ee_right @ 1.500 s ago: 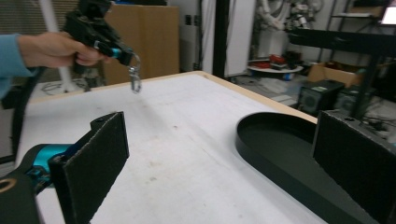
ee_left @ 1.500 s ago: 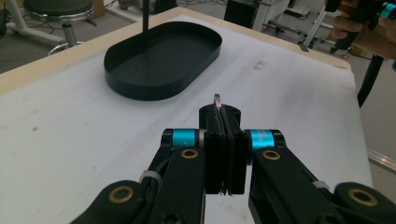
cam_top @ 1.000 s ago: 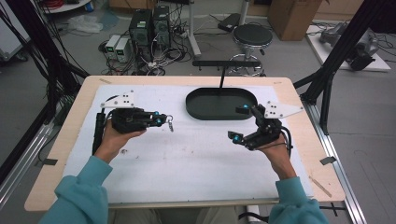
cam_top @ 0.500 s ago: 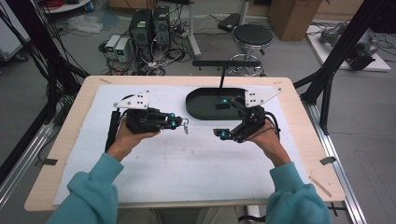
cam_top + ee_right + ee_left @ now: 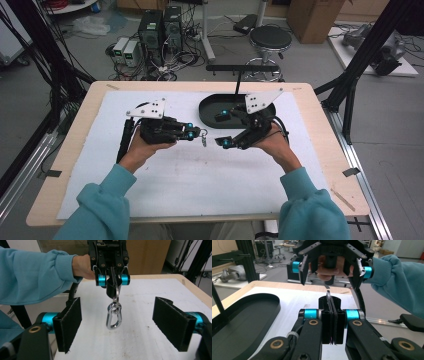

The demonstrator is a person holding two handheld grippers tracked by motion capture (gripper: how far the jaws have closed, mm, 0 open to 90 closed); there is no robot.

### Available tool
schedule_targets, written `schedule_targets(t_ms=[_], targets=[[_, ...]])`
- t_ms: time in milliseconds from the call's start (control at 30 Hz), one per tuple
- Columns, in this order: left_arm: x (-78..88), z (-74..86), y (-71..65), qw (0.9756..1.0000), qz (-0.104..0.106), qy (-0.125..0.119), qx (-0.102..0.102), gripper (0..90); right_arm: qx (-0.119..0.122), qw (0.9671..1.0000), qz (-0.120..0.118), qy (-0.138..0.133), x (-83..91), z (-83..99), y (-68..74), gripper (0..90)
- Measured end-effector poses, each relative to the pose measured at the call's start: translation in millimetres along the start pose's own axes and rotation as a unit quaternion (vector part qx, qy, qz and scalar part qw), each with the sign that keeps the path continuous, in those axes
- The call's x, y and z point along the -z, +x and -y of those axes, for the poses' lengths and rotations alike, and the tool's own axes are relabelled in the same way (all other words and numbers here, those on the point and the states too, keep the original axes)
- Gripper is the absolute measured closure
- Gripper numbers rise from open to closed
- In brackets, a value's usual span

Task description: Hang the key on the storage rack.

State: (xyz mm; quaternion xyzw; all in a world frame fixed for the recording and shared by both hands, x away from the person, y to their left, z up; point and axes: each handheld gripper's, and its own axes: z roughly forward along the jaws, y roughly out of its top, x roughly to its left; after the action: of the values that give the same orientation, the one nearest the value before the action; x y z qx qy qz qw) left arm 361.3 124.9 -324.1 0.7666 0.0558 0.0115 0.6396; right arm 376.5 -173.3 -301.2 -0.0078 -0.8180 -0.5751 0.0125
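Observation:
My left gripper (image 5: 196,134) is shut on a thin metal ring (image 5: 116,293), and a silver carabiner (image 5: 113,318) hangs from that ring above the white mat (image 5: 200,180). The carabiner (image 5: 204,140) dangles between the two grippers in the high view. My right gripper (image 5: 223,130) faces the left one from close by, jaws wide open, with its pads (image 5: 71,323) on either side of the carabiner but apart from it. In the left gripper view my own jaws (image 5: 332,302) are pressed together on the ring's edge (image 5: 328,293), and the open right gripper (image 5: 331,267) looms just ahead.
A black oval tray (image 5: 207,117) lies on the mat just behind the right gripper, also at the left of the left gripper view (image 5: 249,315). A black post (image 5: 238,82) rises from the tray's far side. The wooden table edge (image 5: 320,115) runs beyond the mat.
Both hands have come together toward the middle of the table. The left gripper carried the carabiner rightward, and the right gripper swung left, its open jaws now around the carabiner.

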Motion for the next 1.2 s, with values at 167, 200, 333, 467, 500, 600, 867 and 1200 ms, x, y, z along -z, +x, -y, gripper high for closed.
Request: schedule_targets(t_ms=[167, 200, 333, 467, 500, 600, 867, 1200], targets=[[-1.9, -1.1, -0.5, 0.9999, 0.007, -0.007, -0.006, 88.2, 0.007, 1.0000, -0.007, 0.001, -4.6, -1.5, -4.1, 37.5], [-3.0, -0.9, -1.0, 0.9999, 0.009, -0.010, -0.004, 88.2, 0.004, 0.9999, -0.011, 0.001, -5.7, -1.5, -4.2, 39.3], [-4.4, -0.6, -1.1, 0.9999, 0.011, -0.007, -0.008, 88.2, 0.004, 0.9998, -0.019, 0.006, -8.6, -1.4, -5.6, 46.5], [-5.1, -0.5, -0.9, 0.9999, 0.011, -0.006, -0.008, 88.2, 0.003, 0.9995, -0.029, 0.008, -10.1, -1.2, -7.0, 52.9], [-5.4, -0.4, -1.0, 0.9999, 0.012, -0.007, -0.008, 88.3, 0.002, 0.9995, -0.031, 0.009, -10.6, -1.3, -6.9, 54.3], [-6.5, -0.5, -1.7, 0.9999, 0.011, -0.006, -0.009, 88.3, 0.002, 0.9993, -0.033, 0.016, -11.6, -1.4, -6.3, 58.4], [-7.0, -0.9, -2.2, 0.9999, 0.012, -0.004, -0.011, 88.2, 0.007, 0.9990, -0.041, 0.017, -12.8, -2.8, -4.2, 70.4], [-6.6, -1.1, -2.7, 0.9998, 0.011, -0.005, -0.013, 88.2, 0.008, 0.9988, -0.045, 0.019, -12.7, -3.2, -3.0, 77.7]])
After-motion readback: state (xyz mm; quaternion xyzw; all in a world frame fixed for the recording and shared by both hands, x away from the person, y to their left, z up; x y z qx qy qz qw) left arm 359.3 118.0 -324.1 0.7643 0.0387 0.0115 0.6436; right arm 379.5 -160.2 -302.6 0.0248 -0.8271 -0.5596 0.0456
